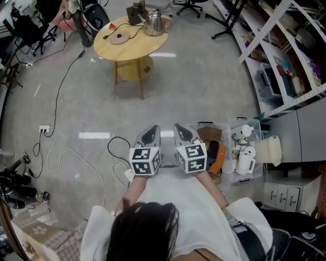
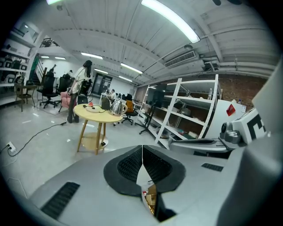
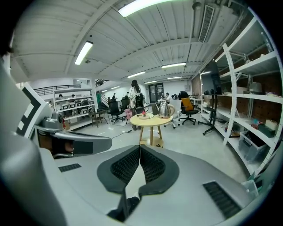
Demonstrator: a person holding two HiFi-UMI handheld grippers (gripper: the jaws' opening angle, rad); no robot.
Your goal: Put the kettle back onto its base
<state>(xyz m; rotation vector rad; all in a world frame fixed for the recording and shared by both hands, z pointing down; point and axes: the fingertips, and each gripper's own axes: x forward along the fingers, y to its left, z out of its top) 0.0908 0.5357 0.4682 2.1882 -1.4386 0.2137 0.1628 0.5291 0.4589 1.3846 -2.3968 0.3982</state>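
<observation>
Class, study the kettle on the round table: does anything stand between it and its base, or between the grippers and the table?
Nothing visible blocks either path. The kettle stands beside the base on the table, only a thin cord lying near them. Bare floor separates the left gripper and right gripper from the table.

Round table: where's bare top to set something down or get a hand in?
Bare: the near-right part of the round table, between the kettle base and the near rim. The base itself carries nothing. Crowded: the far edge, where the kettle and a black box stand close together.
</observation>
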